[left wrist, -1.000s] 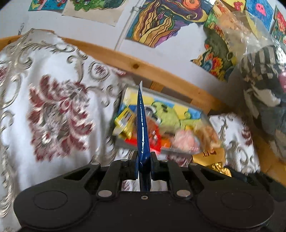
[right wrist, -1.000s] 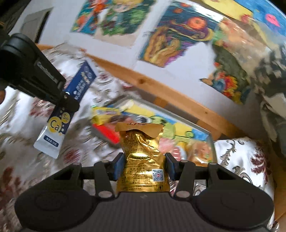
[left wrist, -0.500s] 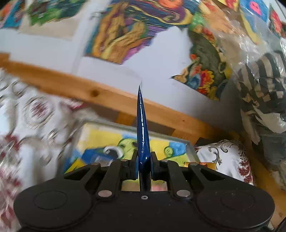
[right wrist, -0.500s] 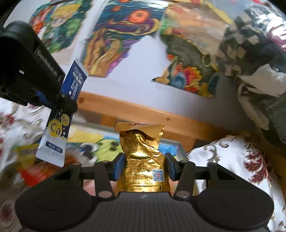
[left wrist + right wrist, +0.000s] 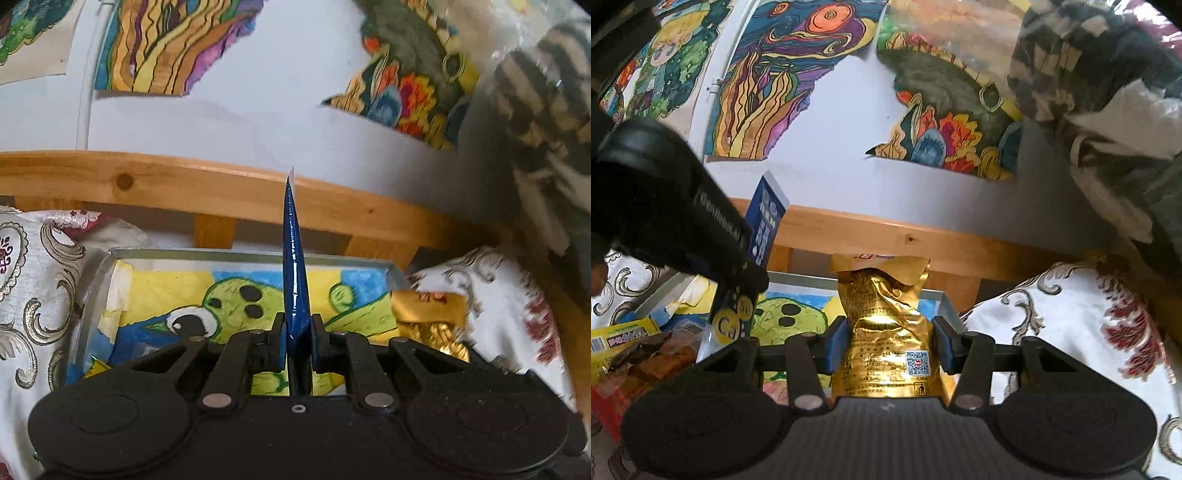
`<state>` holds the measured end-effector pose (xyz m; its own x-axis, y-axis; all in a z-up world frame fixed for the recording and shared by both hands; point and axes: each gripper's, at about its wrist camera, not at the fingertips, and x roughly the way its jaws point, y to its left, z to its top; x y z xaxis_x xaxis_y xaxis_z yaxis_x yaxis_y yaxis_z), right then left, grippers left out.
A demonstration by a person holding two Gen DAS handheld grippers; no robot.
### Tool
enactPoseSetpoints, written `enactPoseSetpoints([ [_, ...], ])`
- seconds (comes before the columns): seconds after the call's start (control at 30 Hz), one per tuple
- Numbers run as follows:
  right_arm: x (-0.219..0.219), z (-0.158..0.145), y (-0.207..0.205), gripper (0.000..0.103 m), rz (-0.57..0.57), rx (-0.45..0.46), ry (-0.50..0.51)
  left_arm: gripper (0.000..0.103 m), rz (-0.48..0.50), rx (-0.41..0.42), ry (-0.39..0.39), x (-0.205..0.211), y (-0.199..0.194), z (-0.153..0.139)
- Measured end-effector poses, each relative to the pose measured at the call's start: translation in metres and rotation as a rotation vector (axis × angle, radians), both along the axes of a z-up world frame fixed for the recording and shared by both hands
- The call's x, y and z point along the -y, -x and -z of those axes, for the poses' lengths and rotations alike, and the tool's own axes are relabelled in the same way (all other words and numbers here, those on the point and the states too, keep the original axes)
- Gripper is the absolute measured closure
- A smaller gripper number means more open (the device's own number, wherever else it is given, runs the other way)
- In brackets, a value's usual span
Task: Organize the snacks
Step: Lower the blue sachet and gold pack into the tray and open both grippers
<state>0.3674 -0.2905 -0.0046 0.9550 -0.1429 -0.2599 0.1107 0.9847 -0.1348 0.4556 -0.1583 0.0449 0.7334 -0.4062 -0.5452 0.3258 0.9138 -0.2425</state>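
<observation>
Left gripper (image 5: 295, 341) clamped on blue sachet (image 5: 294, 280), right gripper (image 5: 888, 345) clamped on gold pouch (image 5: 886, 332), both held above tray (image 5: 229, 254). Risk, probably: released too high, slipping past rim onto cloth (image 5: 33, 280).

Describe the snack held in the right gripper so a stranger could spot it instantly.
Find the wooden rail below the painted wall; a metal tray sits before it. Above the tray's right end, the right gripper clamps a crinkled gold pouch, unlike the flat blue sachet beside it.
</observation>
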Motion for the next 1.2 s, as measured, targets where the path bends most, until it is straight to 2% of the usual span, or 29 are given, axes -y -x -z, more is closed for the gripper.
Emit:
enactPoseSetpoints([
  [0.2,0.002,0.005,-0.009,0.049,-0.014,-0.030,-0.034,0.091,-0.021,-0.043,0.003,-0.006,-0.010,0.011],
  [1.2,0.005,0.011,-0.019,0.047,-0.019,-0.073,-0.068,0.089,-0.033,-0.049,-0.029,0.003,-0.022,0.021],
])
